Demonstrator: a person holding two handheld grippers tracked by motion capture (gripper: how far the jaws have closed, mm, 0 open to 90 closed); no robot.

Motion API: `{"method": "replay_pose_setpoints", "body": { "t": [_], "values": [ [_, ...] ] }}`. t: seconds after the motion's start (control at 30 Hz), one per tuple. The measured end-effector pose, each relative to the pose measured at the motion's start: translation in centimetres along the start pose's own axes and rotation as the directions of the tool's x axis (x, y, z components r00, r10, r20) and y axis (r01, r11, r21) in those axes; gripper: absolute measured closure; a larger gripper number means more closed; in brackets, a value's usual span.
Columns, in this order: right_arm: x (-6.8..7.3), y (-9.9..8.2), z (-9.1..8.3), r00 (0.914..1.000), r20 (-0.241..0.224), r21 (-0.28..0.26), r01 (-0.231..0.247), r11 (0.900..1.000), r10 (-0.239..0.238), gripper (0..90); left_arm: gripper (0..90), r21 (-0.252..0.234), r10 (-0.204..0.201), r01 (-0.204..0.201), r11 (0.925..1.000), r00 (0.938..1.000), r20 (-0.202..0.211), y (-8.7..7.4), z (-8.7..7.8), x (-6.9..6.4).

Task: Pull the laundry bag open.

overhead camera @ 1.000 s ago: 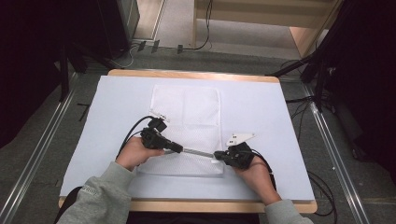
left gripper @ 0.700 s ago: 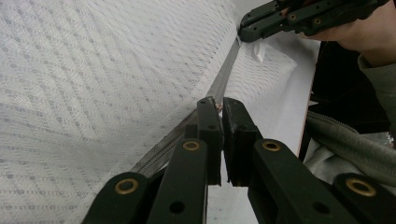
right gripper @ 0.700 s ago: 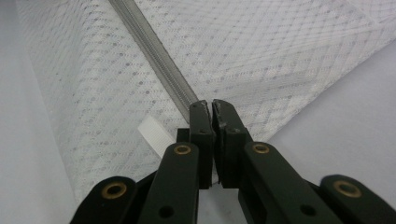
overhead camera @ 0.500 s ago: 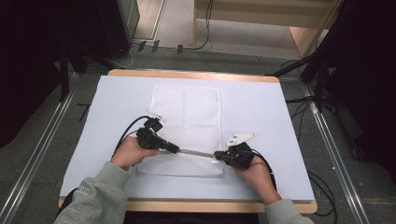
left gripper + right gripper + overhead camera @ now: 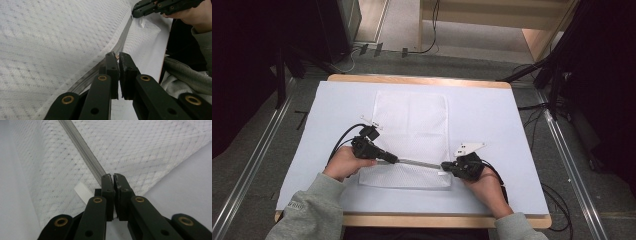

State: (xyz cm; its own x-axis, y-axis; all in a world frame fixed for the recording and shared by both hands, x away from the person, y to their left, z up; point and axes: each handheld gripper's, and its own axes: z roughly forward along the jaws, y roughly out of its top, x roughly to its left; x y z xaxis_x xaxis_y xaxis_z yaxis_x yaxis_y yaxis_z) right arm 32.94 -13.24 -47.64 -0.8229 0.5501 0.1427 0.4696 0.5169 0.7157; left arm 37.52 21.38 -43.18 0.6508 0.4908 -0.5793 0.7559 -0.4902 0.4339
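A white mesh bag [image 5: 412, 120] lies flat on the white-covered table [image 5: 502, 125], its grey zipper [image 5: 419, 163] running across near its front end. My left gripper [image 5: 396, 160] is shut on the zipper's pull at the left part of the zipper; in the left gripper view a small coppery piece shows between the jaw tips of the left gripper [image 5: 117, 55]. My right gripper [image 5: 444, 171] is shut on the zipper's right end at the bag's edge, seen close in the right gripper view [image 5: 113, 177] beside a white tag [image 5: 83, 192]. The zipper [image 5: 82, 147] stretches taut between the two.
Bare white table surface lies left and right of the bag and in front of it. The wooden table edge [image 5: 422, 80] runs along the back. Metal rails [image 5: 252, 170] and cables [image 5: 557, 195] lie on the floor at both sides.
My left gripper has slid a little to the left along the zipper, away from the right gripper, which has stayed in place.
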Motion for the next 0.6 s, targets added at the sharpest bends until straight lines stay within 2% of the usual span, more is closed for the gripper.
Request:
{"method": "replay_pose_setpoints", "body": {
  "t": [0.6],
  "values": [
    [0.0, 0.0, 0.0, 1.0000, -0.001, -0.002, -0.005, 1.0000, 0.005, 88.6, 87.7, -0.014, -0.032, 0.032, 0.9994, 0.9994, -0.014, -1.7, -2.2, 1.3]
  ]
}}
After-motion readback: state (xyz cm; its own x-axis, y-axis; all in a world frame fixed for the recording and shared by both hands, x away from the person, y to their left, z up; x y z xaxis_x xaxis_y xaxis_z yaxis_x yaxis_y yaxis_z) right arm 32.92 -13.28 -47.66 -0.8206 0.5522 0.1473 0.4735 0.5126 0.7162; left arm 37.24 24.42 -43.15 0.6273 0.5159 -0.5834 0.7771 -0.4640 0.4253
